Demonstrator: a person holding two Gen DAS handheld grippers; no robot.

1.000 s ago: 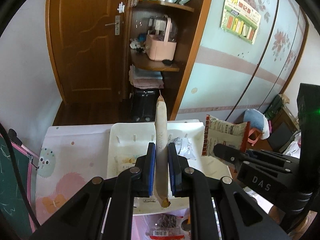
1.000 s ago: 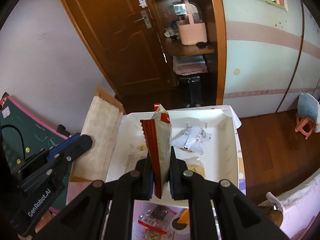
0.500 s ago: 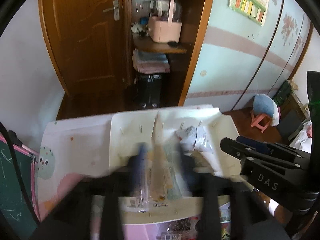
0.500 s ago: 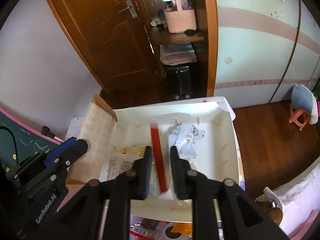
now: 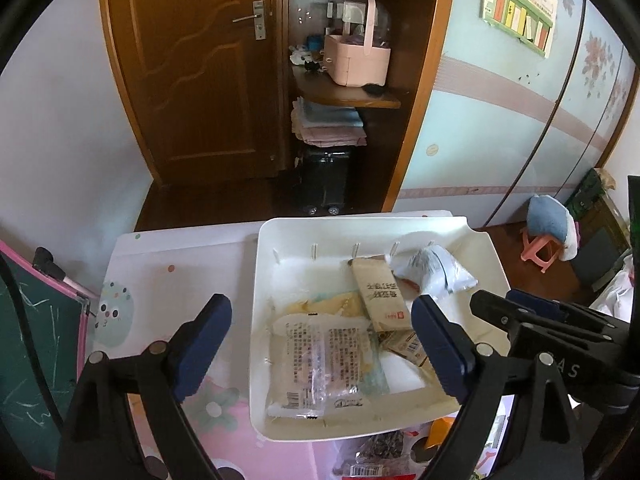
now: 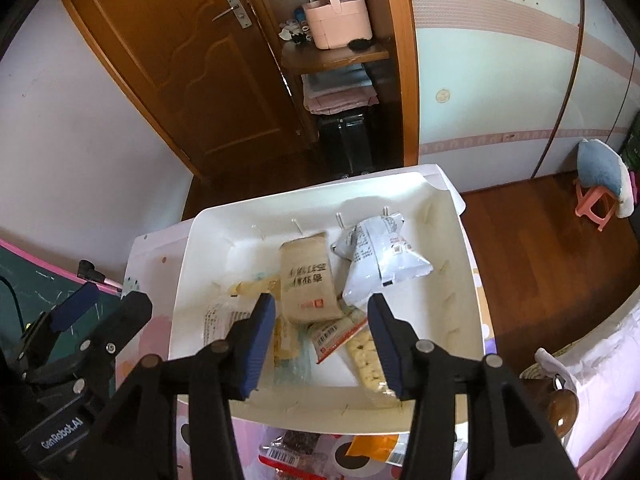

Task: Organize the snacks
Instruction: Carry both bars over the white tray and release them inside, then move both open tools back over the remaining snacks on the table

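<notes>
Both grippers empty, fingers spread, above the white tray [image 5: 486, 252].
Brown snack packet [image 6: 306, 280] and white pouch [image 6: 380, 256] lie inside; judged light, crinkly, slippery: pinch a sealed edge.

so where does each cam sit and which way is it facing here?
Left wrist: on the left gripper, looking forward and down at the white bin of snacks; its own open fingers show, plus the right gripper at right.
Right wrist: on the right gripper, looking down into the same white bin; its own open fingers show, plus the left gripper at left.
Shared: the bin, the tan snack packet, the white pouch, the brown door.
</notes>
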